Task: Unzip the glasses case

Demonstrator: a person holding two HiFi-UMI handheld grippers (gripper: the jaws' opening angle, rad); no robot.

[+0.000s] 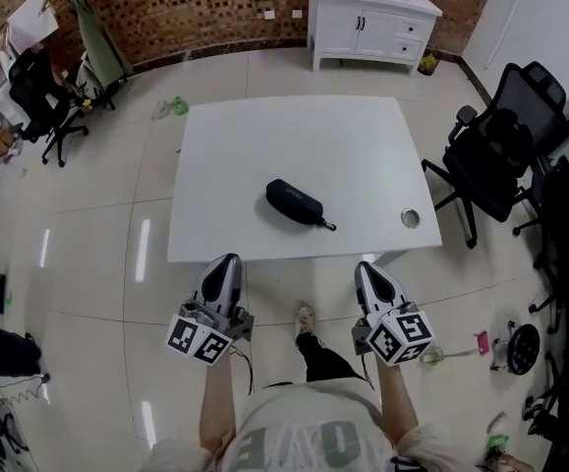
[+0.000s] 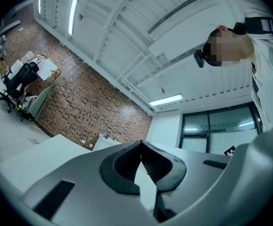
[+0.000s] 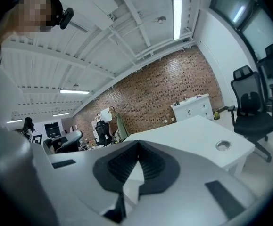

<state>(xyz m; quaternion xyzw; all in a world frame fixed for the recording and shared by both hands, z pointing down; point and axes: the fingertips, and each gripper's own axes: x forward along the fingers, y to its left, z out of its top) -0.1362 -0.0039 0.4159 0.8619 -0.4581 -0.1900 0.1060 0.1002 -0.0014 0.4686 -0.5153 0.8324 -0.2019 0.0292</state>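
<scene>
**Item:** glasses case [image 1: 294, 203] — black, oblong, zipped shut as far as the head view shows. It lies on the near half of the white desk [image 1: 264, 136], well apart from both grippers.

**Orientation:** the long axis runs diagonally, far-left to near-right. A small tab [image 1: 327, 225], likely the zipper pull, sticks out at the near-right end.

**Left gripper** [image 1: 227, 260]: jaws closed tip to tip with nothing between them, held off the desk's near edge.

**Right gripper** [image 1: 368, 266]: also closed and empty, level with the left.

**Relation:** the case sits ahead and roughly between the two, but its tab end points toward the right gripper, which is the nearer one to it.

**Status:** judged not yet begun — approach pending.
</scene>
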